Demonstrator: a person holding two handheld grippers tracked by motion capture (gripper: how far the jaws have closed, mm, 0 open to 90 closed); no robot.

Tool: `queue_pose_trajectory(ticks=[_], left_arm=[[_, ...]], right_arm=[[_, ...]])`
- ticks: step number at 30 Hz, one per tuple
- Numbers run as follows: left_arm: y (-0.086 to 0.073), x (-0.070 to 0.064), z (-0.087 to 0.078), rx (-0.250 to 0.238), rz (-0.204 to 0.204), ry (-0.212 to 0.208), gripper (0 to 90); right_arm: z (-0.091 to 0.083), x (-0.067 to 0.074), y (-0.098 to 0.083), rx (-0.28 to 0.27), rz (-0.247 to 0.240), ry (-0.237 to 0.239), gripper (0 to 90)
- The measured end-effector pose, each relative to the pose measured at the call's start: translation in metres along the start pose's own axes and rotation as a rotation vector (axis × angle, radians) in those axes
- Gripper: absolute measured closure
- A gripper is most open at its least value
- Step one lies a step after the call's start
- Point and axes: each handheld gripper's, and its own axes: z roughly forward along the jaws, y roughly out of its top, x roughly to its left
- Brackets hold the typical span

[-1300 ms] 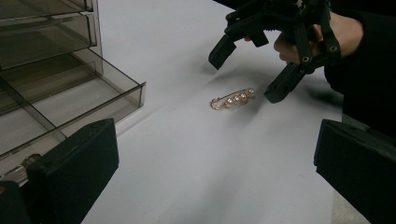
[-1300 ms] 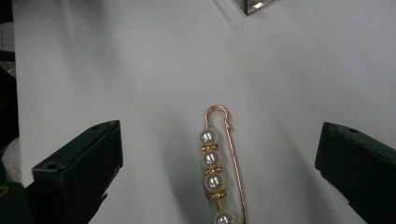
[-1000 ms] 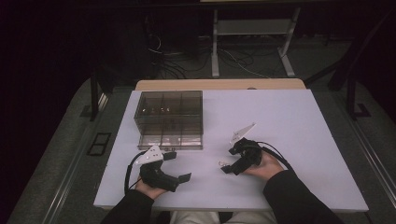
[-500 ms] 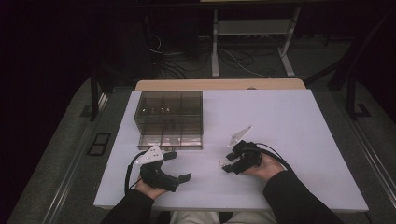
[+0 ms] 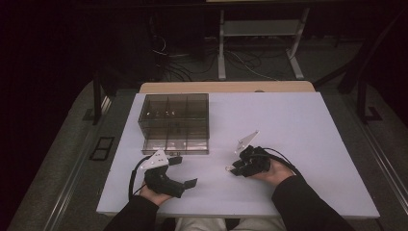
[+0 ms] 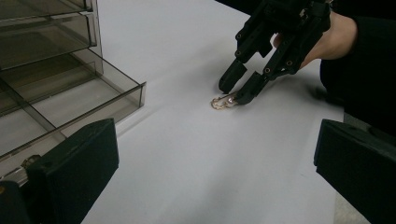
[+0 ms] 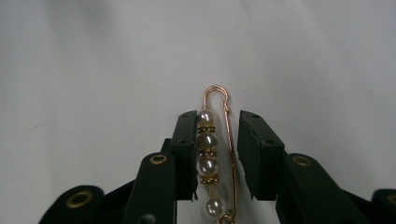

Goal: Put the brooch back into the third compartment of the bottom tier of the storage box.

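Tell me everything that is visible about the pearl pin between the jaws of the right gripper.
The pearl pin is a gold-coloured wire safety pin with a rounded loop at its far end. One bar carries four white pearl-like beads with small gold spacers between them. It lies flat on the white table, between the jaws of the right gripper, which have just been closing. The left jaw touches the beads; a small gap remains at the right jaw. The pin's near end is out of frame.

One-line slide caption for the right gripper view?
Right claw closing around a pearl brooch pin lying on the white table.
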Motion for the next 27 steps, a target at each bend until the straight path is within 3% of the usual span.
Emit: queue_pose_trajectory(ticks=[15,27], left_arm=[[-0.0001,0.0,0.0004,0.001,0.002,0.0,0.0],[-0.0001,-0.0001,0.0005,0.002,0.003,-0.001,0.0]], right_arm=[[-0.0003,-0.0021,-0.0001,0.007,-0.003,0.005,75.7],[-0.0008,-0.0047,0.0043,0.04,0.067,0.03,79.0]])
